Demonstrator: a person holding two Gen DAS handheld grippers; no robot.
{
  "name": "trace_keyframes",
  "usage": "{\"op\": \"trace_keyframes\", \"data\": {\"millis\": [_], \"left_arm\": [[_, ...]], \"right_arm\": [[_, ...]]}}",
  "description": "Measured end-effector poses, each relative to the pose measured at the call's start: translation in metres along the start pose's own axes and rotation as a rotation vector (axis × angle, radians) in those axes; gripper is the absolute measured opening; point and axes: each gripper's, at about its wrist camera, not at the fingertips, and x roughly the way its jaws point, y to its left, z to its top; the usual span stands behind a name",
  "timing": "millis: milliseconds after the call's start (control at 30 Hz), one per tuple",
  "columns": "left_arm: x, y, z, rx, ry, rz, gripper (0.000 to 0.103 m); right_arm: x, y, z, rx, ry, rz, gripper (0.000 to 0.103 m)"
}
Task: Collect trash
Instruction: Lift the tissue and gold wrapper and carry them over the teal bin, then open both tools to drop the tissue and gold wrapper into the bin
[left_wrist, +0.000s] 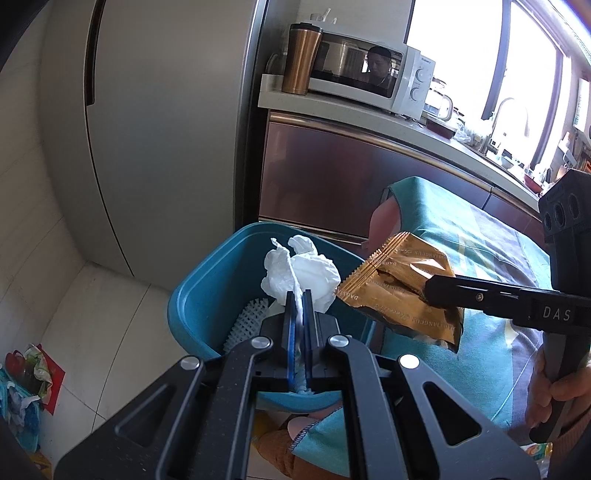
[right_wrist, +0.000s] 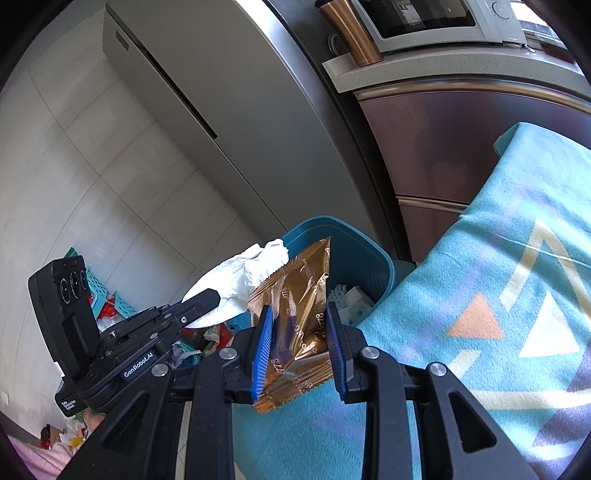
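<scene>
Left gripper clamped tight on crumpled white tissue, held above blue bin. Right gripper narrowly closed on gold snack wrapper, near the bin's rim beside the patterned cloth. Risk: wrapper hangs partly outside the rim; released here, it may land on the cloth or floor. Tissue could cling to pads.

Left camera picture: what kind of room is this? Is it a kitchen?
Most likely a home kitchen. A white toaster oven sits on a counter beside a copper travel mug, and a tall grey fridge stands next to them. Further along the counter, by the bright window, there seems to be a sink tap.
</scene>
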Motion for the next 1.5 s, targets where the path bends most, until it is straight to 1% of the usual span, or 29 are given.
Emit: {"op": "trace_keyframes", "data": {"millis": [433,867,1167,1367,1500], "left_arm": [[0.019,0.006,-0.004,-0.014,0.037,0.020,0.004],[0.035,0.014,-0.007,-0.030,0.067,0.027,0.004],[0.044,0.017,-0.008,-0.040,0.085,0.024,0.004],[0.052,0.013,-0.008,-0.038,0.094,0.024,0.005],[0.054,0.013,-0.010,-0.042,0.099,0.025,0.007]], "right_arm": [[0.026,0.000,0.009,0.002,0.036,-0.045,0.027],[0.055,0.009,0.017,-0.033,0.084,-0.112,0.028],[0.073,0.016,0.025,-0.067,0.121,-0.135,0.031],[0.077,0.019,0.026,-0.081,0.139,-0.153,0.035],[0.077,0.020,0.027,-0.083,0.141,-0.155,0.036]]}}
